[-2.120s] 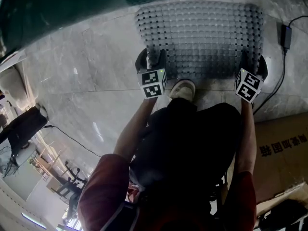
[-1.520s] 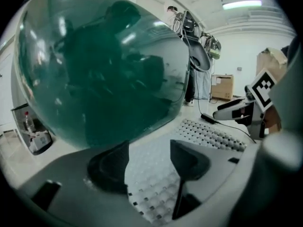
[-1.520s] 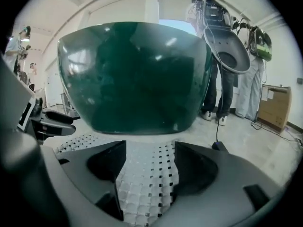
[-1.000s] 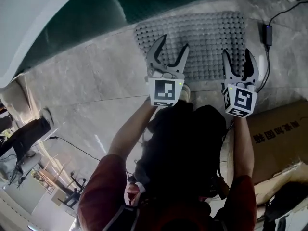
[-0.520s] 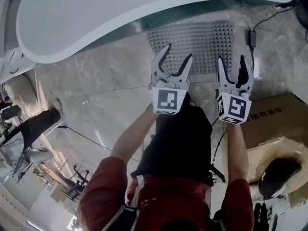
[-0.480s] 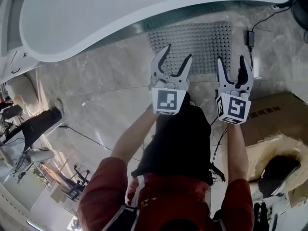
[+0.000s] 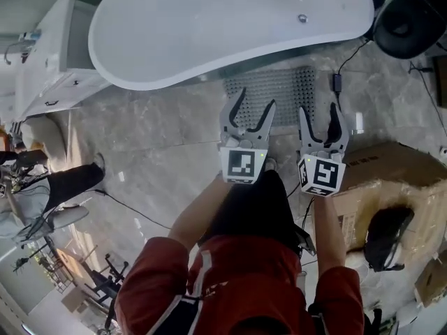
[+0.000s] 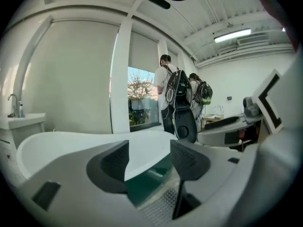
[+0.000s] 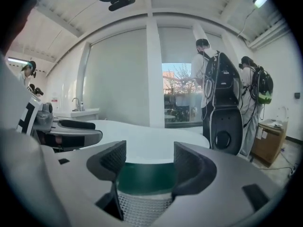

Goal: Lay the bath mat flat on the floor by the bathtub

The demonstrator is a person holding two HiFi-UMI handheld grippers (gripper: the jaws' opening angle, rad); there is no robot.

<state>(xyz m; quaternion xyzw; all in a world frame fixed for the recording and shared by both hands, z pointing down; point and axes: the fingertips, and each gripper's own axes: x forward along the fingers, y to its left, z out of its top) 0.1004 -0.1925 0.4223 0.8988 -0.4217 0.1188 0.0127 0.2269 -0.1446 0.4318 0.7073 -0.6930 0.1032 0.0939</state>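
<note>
Evidently the bath mat (image 7: 286, 93) lies flat on the floor (image 7: 160, 135) beside the bathtub (image 7: 230, 26), with left gripper (image 7: 251, 114) and right gripper (image 7: 319, 121) hovering above it, wide open and empty, so only stepping away seems left.

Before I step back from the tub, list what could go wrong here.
1. A cable with its adapter lies just beside the right edge of the bath mat. A foot could snag it and drag the mat askew.
2. The cardboard box sits close on your right, so a step back may bump it.
3. Your shoe is near the mat's near edge, and a careless turn might ruck it.
</note>
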